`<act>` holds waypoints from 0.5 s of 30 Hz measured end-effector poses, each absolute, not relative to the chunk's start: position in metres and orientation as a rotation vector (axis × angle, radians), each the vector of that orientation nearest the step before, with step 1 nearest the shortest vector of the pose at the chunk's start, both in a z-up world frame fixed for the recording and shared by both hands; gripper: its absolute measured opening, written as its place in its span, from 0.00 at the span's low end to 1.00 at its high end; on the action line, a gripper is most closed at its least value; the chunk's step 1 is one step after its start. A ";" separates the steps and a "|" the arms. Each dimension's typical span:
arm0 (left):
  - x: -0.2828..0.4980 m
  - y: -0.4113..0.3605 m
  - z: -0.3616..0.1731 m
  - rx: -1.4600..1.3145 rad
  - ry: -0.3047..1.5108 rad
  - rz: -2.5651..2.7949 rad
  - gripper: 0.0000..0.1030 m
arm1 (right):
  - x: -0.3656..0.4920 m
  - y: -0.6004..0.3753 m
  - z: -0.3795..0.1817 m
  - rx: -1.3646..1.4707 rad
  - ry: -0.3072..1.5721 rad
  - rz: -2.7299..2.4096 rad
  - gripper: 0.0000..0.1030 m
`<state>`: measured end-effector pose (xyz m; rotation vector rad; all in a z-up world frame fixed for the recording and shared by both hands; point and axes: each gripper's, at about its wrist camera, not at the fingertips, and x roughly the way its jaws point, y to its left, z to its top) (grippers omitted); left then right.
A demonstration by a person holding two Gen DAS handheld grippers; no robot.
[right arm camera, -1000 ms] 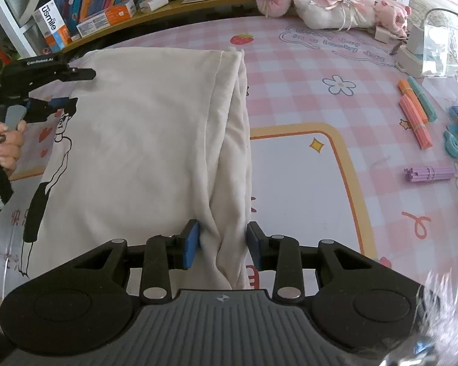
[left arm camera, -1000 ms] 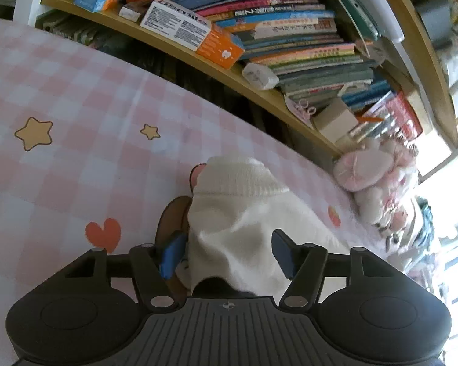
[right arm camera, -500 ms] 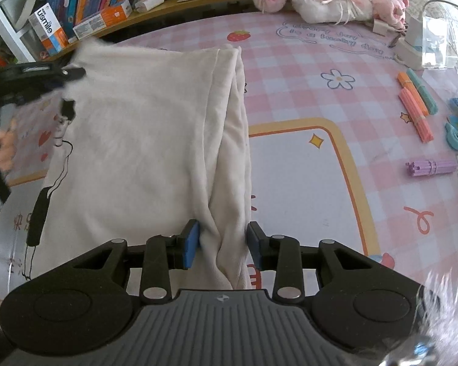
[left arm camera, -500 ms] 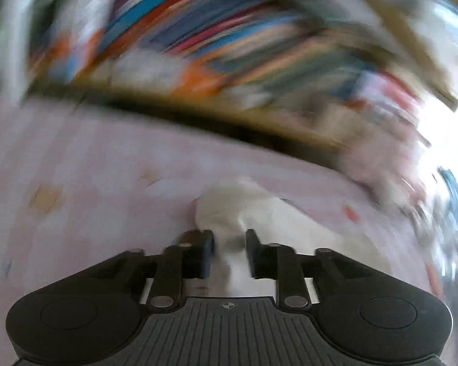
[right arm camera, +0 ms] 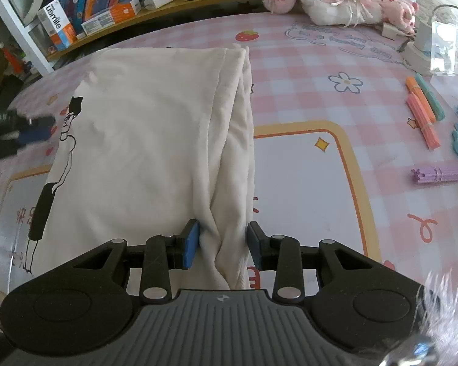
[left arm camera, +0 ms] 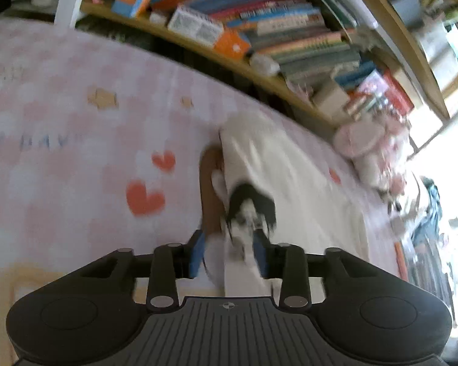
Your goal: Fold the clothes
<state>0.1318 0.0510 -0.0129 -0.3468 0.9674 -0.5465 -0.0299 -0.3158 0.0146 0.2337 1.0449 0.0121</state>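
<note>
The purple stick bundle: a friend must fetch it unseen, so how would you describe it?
On the pink checked tablecloth, look right of the folded cream T-shirt, past the yellow-bordered white panel. The bundle of lilac sticks lies alone nearer you; the orange and teal stick bundles lie farther back.

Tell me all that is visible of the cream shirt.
The shirt is cream, soft cloth, with a black line figure printed near its left edge. It lies flat on the pink checked table cover, folded lengthwise, layers bunched along its right side. The right claw pinches that bunched near edge.
</note>
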 end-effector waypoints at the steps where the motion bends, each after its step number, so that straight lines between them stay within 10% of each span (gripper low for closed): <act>1: 0.128 0.047 -0.014 -0.333 0.963 -0.548 0.56 | -0.030 -0.316 0.015 0.232 1.044 0.016 0.32; 6: 0.119 0.030 -0.013 -0.252 0.918 -0.530 0.51 | -0.030 -0.317 0.014 0.224 1.039 0.037 0.32; 10: 0.121 0.020 -0.014 -0.255 0.928 -0.520 0.04 | -0.032 -0.318 0.013 0.217 1.030 0.051 0.32; 15: 0.086 0.009 0.021 -0.117 0.683 -0.571 0.03 | -0.033 -0.318 0.012 0.211 1.020 0.067 0.32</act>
